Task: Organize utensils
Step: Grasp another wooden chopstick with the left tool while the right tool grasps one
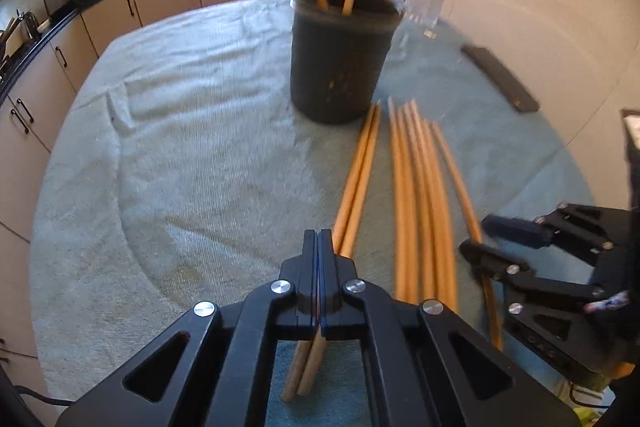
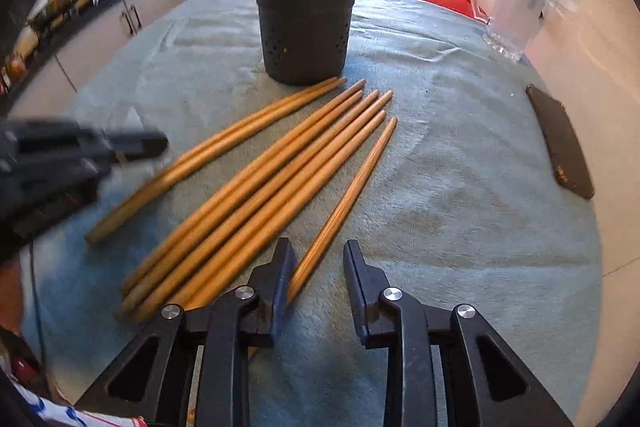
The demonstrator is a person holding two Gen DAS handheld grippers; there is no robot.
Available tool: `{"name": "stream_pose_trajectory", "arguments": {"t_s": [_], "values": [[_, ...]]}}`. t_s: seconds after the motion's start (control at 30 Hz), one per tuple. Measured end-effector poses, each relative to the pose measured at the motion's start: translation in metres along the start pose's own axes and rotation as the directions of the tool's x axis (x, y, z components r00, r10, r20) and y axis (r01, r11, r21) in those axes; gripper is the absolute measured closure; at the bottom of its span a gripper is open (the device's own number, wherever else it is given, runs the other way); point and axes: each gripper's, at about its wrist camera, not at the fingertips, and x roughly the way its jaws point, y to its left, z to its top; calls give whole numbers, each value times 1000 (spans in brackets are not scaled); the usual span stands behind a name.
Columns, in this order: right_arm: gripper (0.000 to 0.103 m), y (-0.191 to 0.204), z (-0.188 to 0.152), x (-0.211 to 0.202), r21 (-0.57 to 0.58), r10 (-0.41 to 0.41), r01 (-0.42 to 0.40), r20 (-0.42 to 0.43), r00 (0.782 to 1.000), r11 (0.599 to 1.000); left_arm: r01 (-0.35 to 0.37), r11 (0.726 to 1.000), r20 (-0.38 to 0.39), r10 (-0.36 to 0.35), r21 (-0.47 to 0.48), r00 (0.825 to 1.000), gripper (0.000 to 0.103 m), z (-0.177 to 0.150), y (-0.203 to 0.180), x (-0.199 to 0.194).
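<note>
The left gripper [image 1: 319, 239] is fully closed, pads together above a pair of chopsticks [image 1: 357, 179] that lies flat on the towel [image 1: 180, 147] — gripping nothing. At three o'clock, the right gripper [image 2: 318, 267] stands partly open around the end of a single chopstick [image 2: 344, 203], not pressing it. At twelve o'clock stands the dark holder [image 2: 304, 27] — two chopsticks upright inside.

No readable text, labels, brands or numbers in either view. The white patch on the black block at the right edge of the left wrist view is too blurred to read.
</note>
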Motion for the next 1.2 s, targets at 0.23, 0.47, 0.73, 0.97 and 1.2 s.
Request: {"name": "stream_pose_trajectory", "arguments": {"t_s": [0.23, 0.47, 0.73, 0.97, 1.2], "values": [[75, -43, -9, -4, 66, -18, 20, -23, 1000, 998, 37, 998, -70, -33, 55, 997, 103, 4, -9, 19], [75, -48, -15, -8, 76, -38, 38, -6, 999, 996, 36, 997, -59, -32, 62, 998, 102, 7, -11, 23], [75, -51, -16, -8, 88, -22, 20, 14, 1000, 996, 116, 991, -106, -109, 63, 988, 102, -6, -33, 16], [75, -53, -17, -8, 99, -7, 5, 19, 1000, 995, 98, 994, -74, -94, 46, 993, 101, -5, -34, 7], [74, -53, -17, -9, 98, -7, 4, 34, 999, 995, 69, 997, -73, -66, 35, 995, 99, 15, -8, 10]]}}
